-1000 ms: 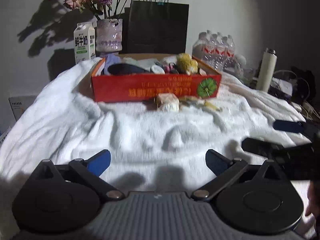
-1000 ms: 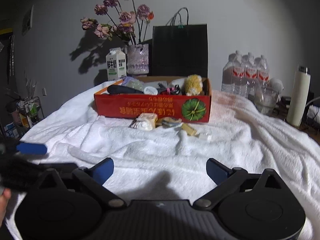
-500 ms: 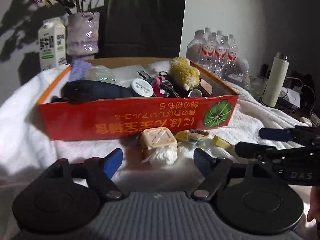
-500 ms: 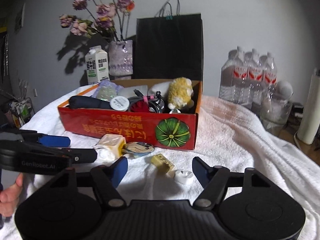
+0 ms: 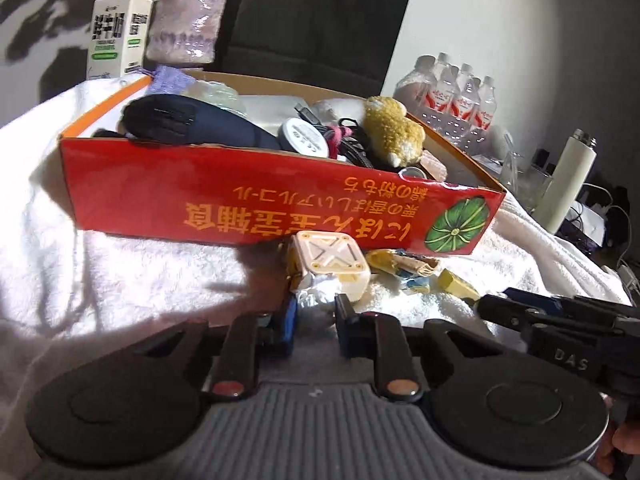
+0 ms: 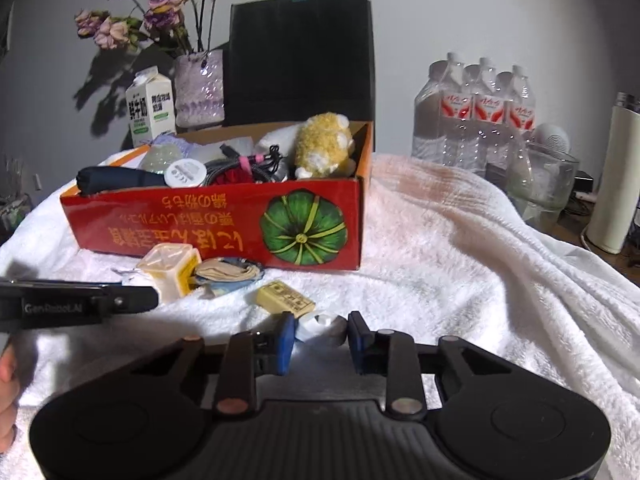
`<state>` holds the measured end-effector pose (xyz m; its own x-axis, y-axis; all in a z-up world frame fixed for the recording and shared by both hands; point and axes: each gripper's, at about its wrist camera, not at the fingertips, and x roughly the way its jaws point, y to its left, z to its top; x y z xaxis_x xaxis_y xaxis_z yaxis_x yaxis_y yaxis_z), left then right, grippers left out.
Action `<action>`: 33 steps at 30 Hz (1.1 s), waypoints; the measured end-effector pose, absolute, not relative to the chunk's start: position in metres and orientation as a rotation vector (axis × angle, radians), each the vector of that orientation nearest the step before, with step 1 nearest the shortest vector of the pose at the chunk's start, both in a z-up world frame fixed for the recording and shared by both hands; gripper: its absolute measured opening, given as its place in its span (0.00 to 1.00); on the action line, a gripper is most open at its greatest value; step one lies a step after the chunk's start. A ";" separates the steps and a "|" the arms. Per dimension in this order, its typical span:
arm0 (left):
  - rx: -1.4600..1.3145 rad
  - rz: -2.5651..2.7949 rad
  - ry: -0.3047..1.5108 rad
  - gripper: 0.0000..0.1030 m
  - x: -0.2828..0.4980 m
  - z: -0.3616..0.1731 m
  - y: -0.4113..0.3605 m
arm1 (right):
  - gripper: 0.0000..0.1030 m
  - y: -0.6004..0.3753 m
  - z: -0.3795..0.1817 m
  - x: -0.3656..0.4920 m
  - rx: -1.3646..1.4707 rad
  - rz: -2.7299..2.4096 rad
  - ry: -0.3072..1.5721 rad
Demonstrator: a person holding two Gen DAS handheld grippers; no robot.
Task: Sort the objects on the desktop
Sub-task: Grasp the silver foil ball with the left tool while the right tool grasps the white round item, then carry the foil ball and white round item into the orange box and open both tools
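Note:
A red cardboard box (image 5: 224, 200) (image 6: 216, 220) full of items stands on the white towel. In front of it lie a cream cube (image 5: 328, 260) (image 6: 170, 266), a crumpled white wrapper (image 5: 316, 306), a flat packet (image 6: 226, 272), a yellow block (image 6: 285, 298) (image 5: 456, 286) and a small white case (image 6: 320, 326). My left gripper (image 5: 316, 320) has closed around the crumpled wrapper, just below the cube. My right gripper (image 6: 320, 338) has closed around the small white case.
Inside the box are a dark umbrella (image 5: 192, 122), a round tin (image 5: 302, 140), cables and a yellow plush toy (image 6: 322, 148). Behind stand a milk carton (image 6: 150, 108), a flower vase (image 6: 198, 86), a black paper bag (image 6: 300, 52), water bottles (image 6: 474, 116) and a white flask (image 6: 614, 176).
Both grippers moved forward to the small items in front of the box and narrowed from wide open to closed around the wrapper and the white case.

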<state>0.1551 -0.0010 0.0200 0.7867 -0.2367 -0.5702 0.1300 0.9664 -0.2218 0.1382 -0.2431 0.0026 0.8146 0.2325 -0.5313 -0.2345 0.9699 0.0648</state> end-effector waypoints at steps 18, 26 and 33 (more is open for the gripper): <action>-0.138 -0.156 0.513 0.19 0.000 0.066 0.006 | 0.26 -0.209 0.049 0.013 -0.065 0.400 0.417; -0.103 -0.108 0.445 0.19 -0.061 0.074 0.013 | 0.26 -0.199 0.066 -0.062 -0.146 0.415 0.308; -0.080 -0.131 0.419 0.19 -0.084 0.080 0.010 | 0.26 -0.200 0.071 -0.095 -0.135 0.425 0.278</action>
<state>-0.0838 0.0102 0.0801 0.9053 -0.1430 -0.3999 0.1099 0.9884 -0.1046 -0.0950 -0.2000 0.0710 0.8737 0.3877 -0.2938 -0.4245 0.9027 -0.0711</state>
